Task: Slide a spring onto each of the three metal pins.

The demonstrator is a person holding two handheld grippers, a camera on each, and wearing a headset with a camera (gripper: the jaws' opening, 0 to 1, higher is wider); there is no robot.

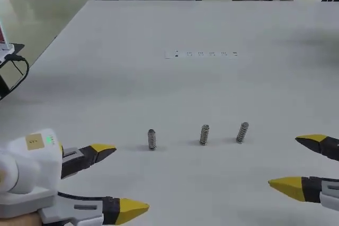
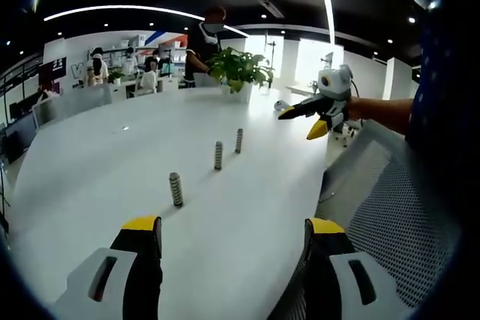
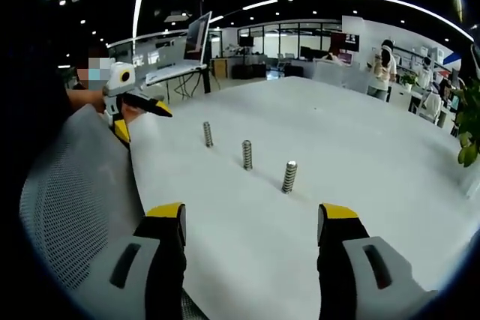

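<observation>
Three upright metal pins stand in a row on the white table (image 1: 175, 83), each with a spring around it: the left one (image 1: 152, 139), the middle one (image 1: 204, 135) and the right one (image 1: 242, 133). The same row appears in the left gripper view (image 2: 176, 189) (image 2: 218, 155) (image 2: 239, 140) and in the right gripper view (image 3: 289, 176) (image 3: 246, 154) (image 3: 208, 134). My left gripper (image 1: 117, 175) is open at the near left of the row, with nothing between its yellow tips. My right gripper (image 1: 299, 163) is open at the near right, also with nothing in it.
A faint printed strip (image 1: 201, 54) lies on the table beyond the pins. A black cable (image 1: 18, 70) hangs off the table's left edge. A mesh chair back (image 2: 390, 207) is close to the table's near edge. Potted plants and people are in the far background.
</observation>
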